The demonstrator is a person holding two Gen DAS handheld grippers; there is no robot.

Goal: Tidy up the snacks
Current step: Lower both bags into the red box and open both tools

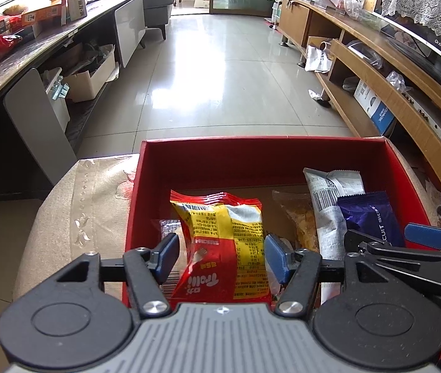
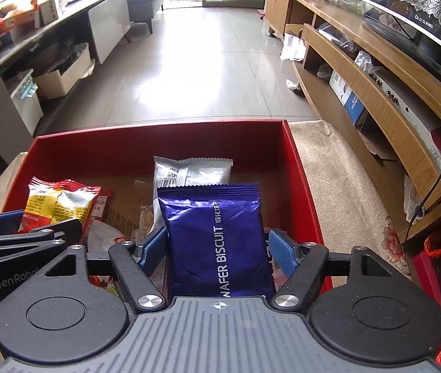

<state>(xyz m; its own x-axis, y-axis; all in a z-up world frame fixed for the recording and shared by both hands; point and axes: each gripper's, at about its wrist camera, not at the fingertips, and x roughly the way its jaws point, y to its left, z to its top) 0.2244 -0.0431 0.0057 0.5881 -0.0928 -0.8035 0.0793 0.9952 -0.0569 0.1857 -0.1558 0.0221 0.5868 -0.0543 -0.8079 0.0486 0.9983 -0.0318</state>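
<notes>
A red box sits on a beige cloth-covered table. My left gripper is open, its blue pads on either side of a red and yellow snack packet inside the box. My right gripper is open around a blue wafer biscuit packet at the box's right side. A grey and white packet lies behind the blue one. A clear bag of yellow chips lies between the packets. The right gripper shows at the right edge of the left wrist view.
The beige cloth covers the table around the box. A wooden TV cabinet runs along the right, a dark low table with boxes along the left. Tiled floor lies ahead.
</notes>
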